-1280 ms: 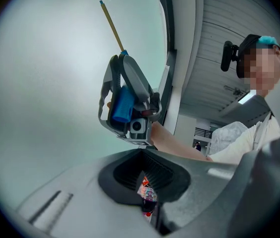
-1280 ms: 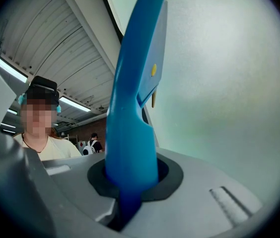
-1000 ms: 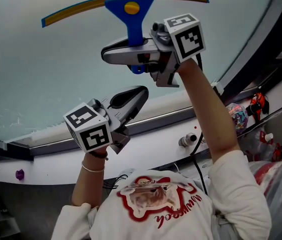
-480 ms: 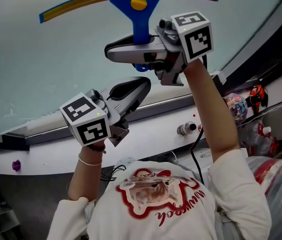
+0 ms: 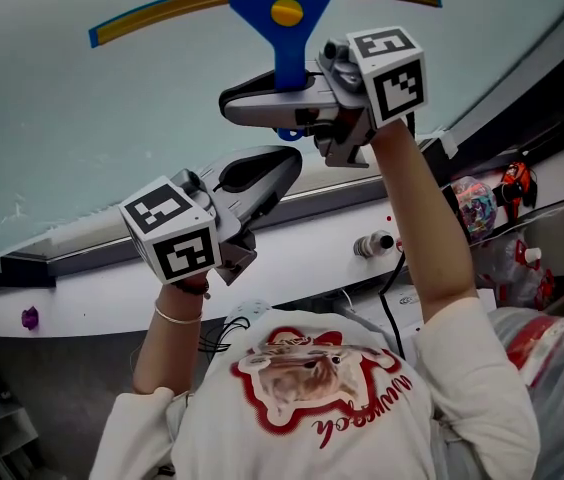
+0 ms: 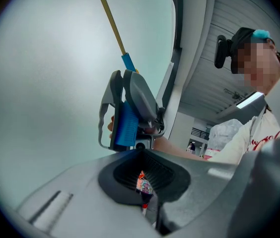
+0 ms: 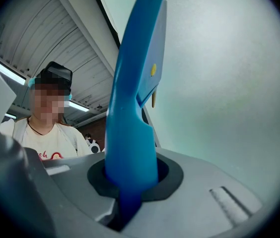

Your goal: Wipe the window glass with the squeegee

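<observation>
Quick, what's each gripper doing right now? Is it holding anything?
The left gripper is shut, holding nothing.
The right gripper is shut on the blue squeegee, by its handle.

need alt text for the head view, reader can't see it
The right gripper clamps a blue squeegee by its handle, with the blade across the window glass. The left gripper sits lower, jaws together and empty.

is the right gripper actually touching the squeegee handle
Touching. The right gripper view shows the right gripper with its jaws closed on the blue squeegee handle, which rises from between them.
</observation>
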Available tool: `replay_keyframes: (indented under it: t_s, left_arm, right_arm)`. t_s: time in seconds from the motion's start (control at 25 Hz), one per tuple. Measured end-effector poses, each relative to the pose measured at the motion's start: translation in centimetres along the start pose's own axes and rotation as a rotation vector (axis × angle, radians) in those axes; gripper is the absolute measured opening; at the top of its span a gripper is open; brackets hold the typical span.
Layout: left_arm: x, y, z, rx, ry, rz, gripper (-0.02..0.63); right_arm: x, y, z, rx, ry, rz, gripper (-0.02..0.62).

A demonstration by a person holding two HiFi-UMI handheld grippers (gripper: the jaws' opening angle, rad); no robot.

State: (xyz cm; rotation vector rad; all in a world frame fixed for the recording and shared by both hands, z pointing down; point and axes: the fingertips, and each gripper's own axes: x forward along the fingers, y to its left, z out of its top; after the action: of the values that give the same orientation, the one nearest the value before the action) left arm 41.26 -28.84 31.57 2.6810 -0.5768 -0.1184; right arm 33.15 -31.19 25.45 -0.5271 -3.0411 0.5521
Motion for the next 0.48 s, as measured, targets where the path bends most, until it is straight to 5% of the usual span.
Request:
replay_keyframes:
  t_s: [0.48]
  left_arm:
    - [0.3,-0.1,-2.4,0.017,0.056,-0.029,0.001]
  right_arm:
    - [0.0,-0.8,-2.8,0.013,0.005,0.007,0.058]
